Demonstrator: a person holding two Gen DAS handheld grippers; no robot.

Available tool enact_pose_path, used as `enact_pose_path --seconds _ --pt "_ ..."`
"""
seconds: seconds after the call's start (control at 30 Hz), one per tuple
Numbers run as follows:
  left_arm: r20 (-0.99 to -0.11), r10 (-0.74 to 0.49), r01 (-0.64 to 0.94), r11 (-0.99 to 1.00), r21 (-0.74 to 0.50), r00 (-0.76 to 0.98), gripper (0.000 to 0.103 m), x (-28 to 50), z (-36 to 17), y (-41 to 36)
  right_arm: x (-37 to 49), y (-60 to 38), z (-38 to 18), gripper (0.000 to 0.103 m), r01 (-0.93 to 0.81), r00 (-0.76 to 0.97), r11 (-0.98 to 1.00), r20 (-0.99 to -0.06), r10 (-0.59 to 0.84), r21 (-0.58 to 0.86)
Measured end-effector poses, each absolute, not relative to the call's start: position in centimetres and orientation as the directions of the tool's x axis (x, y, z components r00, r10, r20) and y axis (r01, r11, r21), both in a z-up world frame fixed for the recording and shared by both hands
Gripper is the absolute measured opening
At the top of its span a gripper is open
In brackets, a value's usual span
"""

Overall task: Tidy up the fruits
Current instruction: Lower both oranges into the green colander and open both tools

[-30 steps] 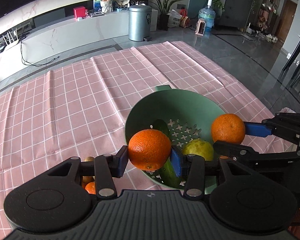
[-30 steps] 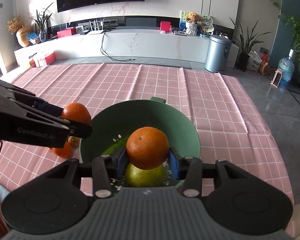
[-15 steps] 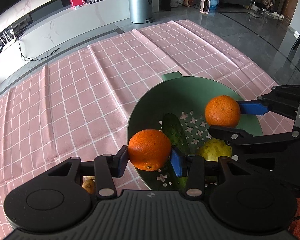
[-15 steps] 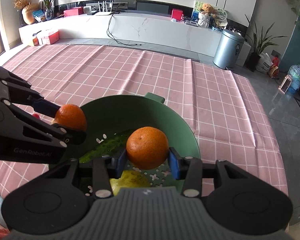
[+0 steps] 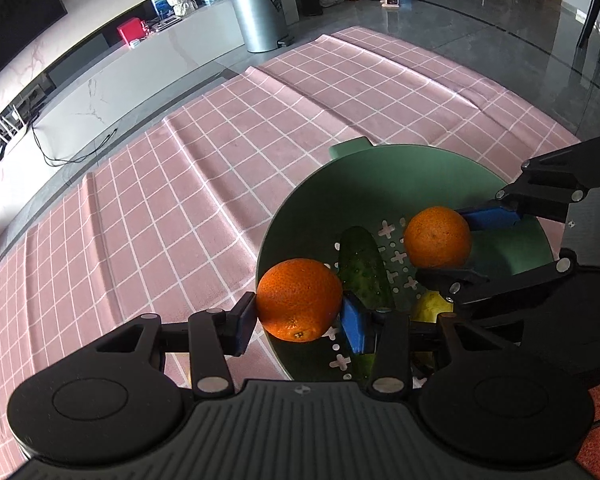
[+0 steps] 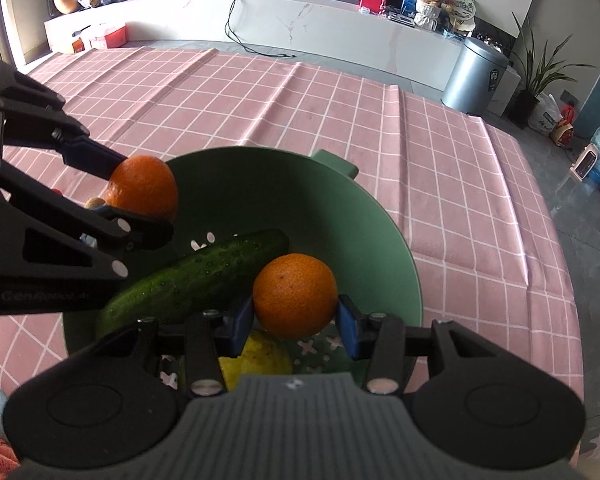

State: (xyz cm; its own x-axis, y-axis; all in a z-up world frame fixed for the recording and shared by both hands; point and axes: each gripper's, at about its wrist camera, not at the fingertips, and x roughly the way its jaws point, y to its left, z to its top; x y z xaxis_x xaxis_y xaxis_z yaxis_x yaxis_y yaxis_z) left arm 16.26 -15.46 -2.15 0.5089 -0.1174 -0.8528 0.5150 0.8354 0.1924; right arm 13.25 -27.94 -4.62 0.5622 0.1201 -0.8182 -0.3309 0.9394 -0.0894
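In the left wrist view, we are gripping a round orange mandarin (image 5: 299,299) in the left gripper (image 5: 299,314), pads pressed on its sides, over the near-left rim of the green perforated plastic colander (image 5: 380,184). We judge lowering and releasing comes next.

In the right wrist view, the right gripper (image 6: 296,316) is clamping a second mandarin (image 6: 295,295) inside the colander, beside the dark green cucumber (image 6: 196,280), whose long axis is running from the near-left rim toward the centre.
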Motion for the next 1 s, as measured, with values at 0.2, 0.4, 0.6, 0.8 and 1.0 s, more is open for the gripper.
enact_pose_path --seconds 0.2,0.4,0.6,0.8,1.0 --pt "-0.852 -0.108 0.534 0.817 0.218 0.513 0.052 16.1 -2.4 -15.8 13.3 -28.1 -4.8 0.042 -0.325 0.552 0.942 -0.825 0.120 -0.080" --pt "-0.835 -0.181 0.553 0.816 0.167 0.520 0.051 15.5 -1.6 -15.3 13.0 -28.4 -4.4 0.042 -0.317 0.562 0.945 -0.819 0.119 -0.080" --pt "-0.843 -0.183 0.586 0.790 0.180 0.506 0.051 15.4 -1.8 -16.3 13.0 -28.9 -4.3 0.042 -0.303 0.560 0.951 -0.818 0.130 -0.057" --pt "-0.872 -0.188 0.548 0.830 0.105 0.452 0.051 16.5 -3.0 -15.8 12.6 -28.8 -4.3 0.046 -0.307 0.569 0.950 -0.812 0.129 -0.064" --pt "-0.876 -0.197 0.524 0.849 0.072 0.440 0.052 16.9 -3.3 -15.3 12.6 -29.4 -4.5 0.051 -0.281 0.573 0.959 -0.809 0.134 -0.040"
